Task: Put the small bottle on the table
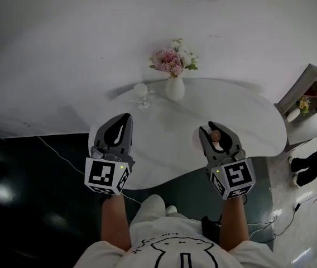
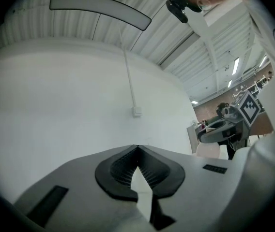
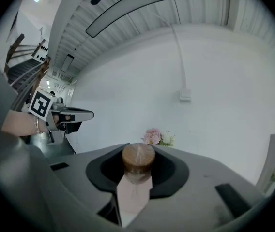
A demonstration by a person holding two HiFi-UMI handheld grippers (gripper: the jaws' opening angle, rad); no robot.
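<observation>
My right gripper [image 1: 216,130] is shut on a small clear bottle [image 3: 136,170] with a brown wooden cap [image 1: 215,135]; the cap [image 3: 138,157] sticks up between the jaws. It hovers above the near right part of the white oval table [image 1: 248,116]. My left gripper [image 1: 121,120] hangs over the table's near left edge, jaws closed together with nothing between them [image 2: 137,151]. From the left gripper view the right gripper [image 2: 224,124] shows at the far right, and the left gripper [image 3: 62,115] shows at the left of the right gripper view.
A white vase with pink flowers [image 1: 174,71] stands at the back of the table, with a small glass [image 1: 142,95] to its left. A shelf unit [image 1: 315,94] is at the right. Dark floor [image 1: 30,183] lies left of the table, and a cable [image 1: 58,155] runs across it.
</observation>
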